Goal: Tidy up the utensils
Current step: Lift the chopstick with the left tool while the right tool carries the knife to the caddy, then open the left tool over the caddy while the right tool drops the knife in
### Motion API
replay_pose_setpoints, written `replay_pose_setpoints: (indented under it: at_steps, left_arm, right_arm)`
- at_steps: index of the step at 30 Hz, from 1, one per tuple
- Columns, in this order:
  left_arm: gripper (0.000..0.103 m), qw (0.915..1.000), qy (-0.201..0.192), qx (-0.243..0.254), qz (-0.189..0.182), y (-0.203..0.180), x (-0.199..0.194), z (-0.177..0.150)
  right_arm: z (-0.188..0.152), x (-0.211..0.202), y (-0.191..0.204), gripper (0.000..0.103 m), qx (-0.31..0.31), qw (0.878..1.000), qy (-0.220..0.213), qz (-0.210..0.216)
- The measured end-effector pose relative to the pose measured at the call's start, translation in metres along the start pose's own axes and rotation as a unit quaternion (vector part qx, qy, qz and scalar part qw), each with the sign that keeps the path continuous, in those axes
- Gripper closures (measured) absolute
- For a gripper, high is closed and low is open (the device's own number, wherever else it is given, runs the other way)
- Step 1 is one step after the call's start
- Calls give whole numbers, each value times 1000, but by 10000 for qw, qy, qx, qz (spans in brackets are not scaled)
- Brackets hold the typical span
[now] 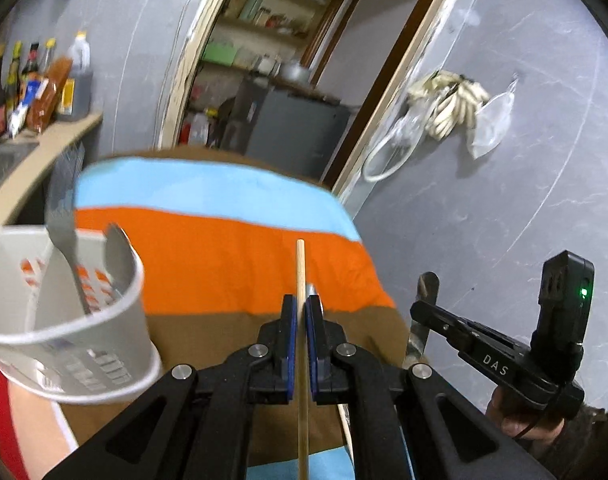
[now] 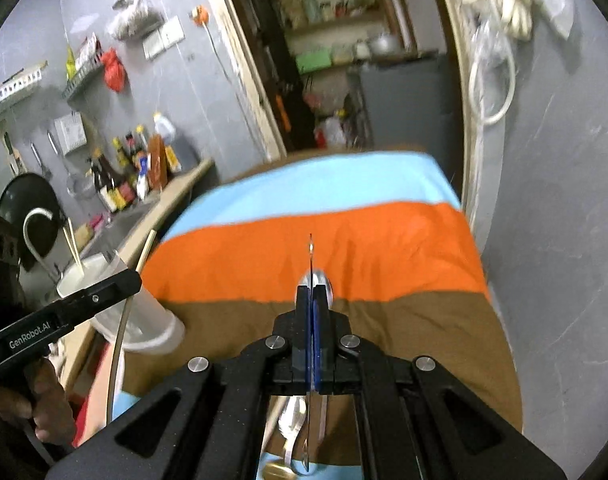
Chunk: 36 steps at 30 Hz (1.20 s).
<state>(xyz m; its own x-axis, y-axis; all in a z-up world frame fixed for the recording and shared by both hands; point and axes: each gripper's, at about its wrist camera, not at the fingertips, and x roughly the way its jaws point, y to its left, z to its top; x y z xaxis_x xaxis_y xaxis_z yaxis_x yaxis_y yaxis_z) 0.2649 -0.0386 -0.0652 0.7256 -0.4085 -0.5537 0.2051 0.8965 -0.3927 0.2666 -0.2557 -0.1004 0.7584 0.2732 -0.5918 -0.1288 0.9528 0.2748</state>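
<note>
In the left wrist view my left gripper [image 1: 301, 301] is shut on a wooden chopstick [image 1: 300, 264], lifted above the striped tablecloth [image 1: 224, 256]. To its left is a white perforated utensil holder [image 1: 60, 344] with a fork [image 1: 62, 224] and a spoon [image 1: 118, 254] standing in it. My right gripper [image 2: 311, 292] is shut on a thin flat metal utensil [image 2: 311, 252], seen edge-on and also held off the cloth. From the left wrist view, the right gripper [image 1: 419, 307] hangs at the right with that metal utensil [image 1: 428, 286] upright in it. More spoons [image 2: 294, 420] lie under the right gripper.
A counter [image 2: 176, 192] with sauce bottles [image 2: 116, 184] and a sink runs along the left, beside the holder [image 2: 144, 320]. Behind the table is an open doorway [image 1: 280, 80] onto shelves. A grey wall [image 1: 484, 220] with a hanging bag and hose stands close on the right.
</note>
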Motion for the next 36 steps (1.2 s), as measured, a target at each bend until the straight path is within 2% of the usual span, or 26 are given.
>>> replay_pose_setpoints:
  at_steps: [4, 9, 16, 23, 28, 36]
  left_arm:
    - [98, 9992, -343, -87, -188, 13, -27, 20]
    - [98, 9961, -779, -288, -293, 36, -59, 46]
    - [98, 9885, -1398, -572, -15, 97, -103, 79]
    - [98, 9720, -2077, -1009, 437, 161, -130, 102]
    - [98, 9628, -2346, -1164, 660, 190, -128, 106]
    - [98, 9612, -2337, -1200, 838, 212, -104, 93]
  right_arm:
    - [16, -27, 24, 102, -87, 9988, -416, -230]
    - [38, -54, 58, 102, -125, 9961, -856, -173]
    - [67, -55, 129, 102, -271, 9893, -1373, 403]
    - [85, -36, 187, 102, -291, 9784, -1782, 1004]
    - [86, -5, 214, 102, -304, 9771, -1763, 1149]
    - [58, 44, 223, 102, -215, 9849, -1323, 1098]
